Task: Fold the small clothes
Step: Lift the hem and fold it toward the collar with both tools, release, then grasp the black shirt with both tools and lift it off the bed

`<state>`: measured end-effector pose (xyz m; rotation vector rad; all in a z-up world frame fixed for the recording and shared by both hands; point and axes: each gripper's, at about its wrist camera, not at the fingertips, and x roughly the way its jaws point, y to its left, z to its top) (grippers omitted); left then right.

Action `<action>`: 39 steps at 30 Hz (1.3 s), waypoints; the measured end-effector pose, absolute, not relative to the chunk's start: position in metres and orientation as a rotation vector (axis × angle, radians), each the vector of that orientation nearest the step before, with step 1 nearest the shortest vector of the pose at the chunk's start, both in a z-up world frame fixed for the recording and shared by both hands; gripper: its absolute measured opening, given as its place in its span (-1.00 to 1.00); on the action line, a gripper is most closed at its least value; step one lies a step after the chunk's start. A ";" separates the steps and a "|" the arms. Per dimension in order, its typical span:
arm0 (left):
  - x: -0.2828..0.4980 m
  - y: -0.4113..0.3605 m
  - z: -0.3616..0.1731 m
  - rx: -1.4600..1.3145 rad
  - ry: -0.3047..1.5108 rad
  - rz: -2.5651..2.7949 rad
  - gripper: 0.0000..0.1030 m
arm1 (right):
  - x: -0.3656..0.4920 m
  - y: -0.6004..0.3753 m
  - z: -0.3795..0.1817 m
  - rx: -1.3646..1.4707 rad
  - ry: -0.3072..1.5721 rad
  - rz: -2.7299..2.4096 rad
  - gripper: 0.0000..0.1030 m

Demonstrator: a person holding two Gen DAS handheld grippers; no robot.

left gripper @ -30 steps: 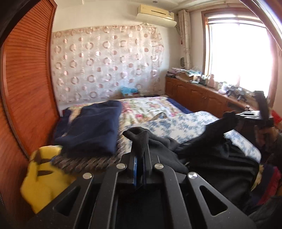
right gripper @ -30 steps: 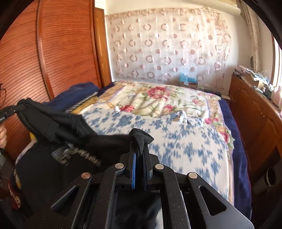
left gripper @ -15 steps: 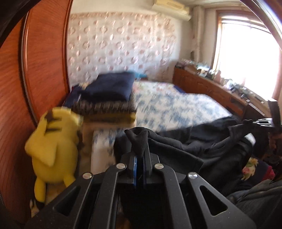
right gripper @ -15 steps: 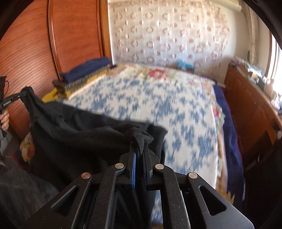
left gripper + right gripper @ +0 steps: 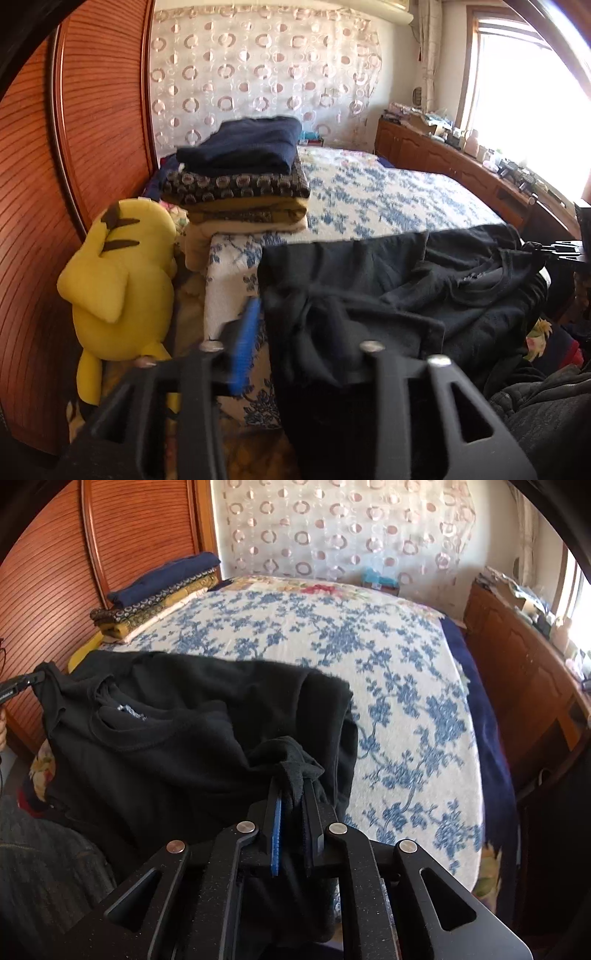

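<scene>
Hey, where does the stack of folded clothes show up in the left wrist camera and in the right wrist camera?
Left wrist view: the stack of folded clothes sits left of centre, in the upper half, at the bed's edge, just above the yellow plush toy.
Right wrist view: the stack is at the upper left, against the wooden panel.
Shared landmark: the curtain with rings behind the bed, also in the right wrist view.

A home bedroom: a bed under a blue-flowered cover, folded clothes stacked at its far corner, a yellow plush toy beside a slatted wooden wardrobe, a ring-patterned curtain on the wall, and cluttered low wooden cabinets below a sunny window.
</scene>
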<state>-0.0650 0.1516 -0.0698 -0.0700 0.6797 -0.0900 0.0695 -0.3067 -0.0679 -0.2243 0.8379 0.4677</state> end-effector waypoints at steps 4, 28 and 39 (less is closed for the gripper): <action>-0.058 0.154 -0.061 -0.057 0.660 -0.072 0.14 | 0.072 -0.308 -0.049 -0.243 0.785 0.454 -0.28; 0.062 0.170 -0.112 -0.063 0.887 -0.106 0.14 | 0.170 -0.284 -0.100 -0.237 0.903 0.453 0.19; 0.059 0.159 -0.127 -0.071 0.922 -0.136 0.12 | 0.168 -0.285 -0.103 -0.220 0.922 0.477 0.15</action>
